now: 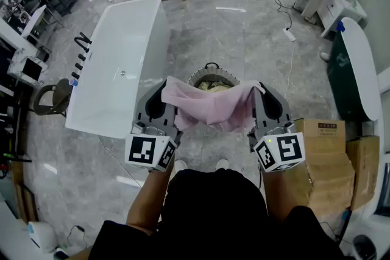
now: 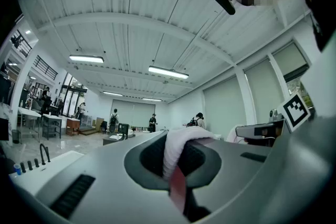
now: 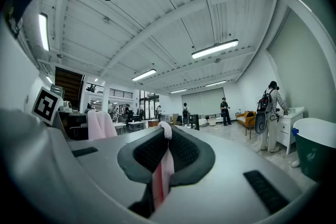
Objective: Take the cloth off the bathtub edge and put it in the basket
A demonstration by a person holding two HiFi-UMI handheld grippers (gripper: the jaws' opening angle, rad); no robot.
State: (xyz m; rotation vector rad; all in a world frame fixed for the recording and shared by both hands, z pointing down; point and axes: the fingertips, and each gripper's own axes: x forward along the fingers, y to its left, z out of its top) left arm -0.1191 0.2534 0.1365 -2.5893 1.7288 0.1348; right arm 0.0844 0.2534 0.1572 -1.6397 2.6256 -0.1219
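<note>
Left gripper [image 1: 159,99], right gripper [image 1: 261,99] each clamped on corner of pink cloth [image 1: 213,109]. Cloth stretched between them just above basket [image 1: 196,77]; bathtub [image 1: 122,52] left of basket. Carry step seemingly ending; next: lower into basket, release both.

Bright, even light from ceiling strips [image 2: 168,72] floods the scene; the floor [image 1: 244,39] carries soft glare, shadows stay faint, and fisheye bending darkens the corners of both gripper views, nearest surfaces blurred
</note>
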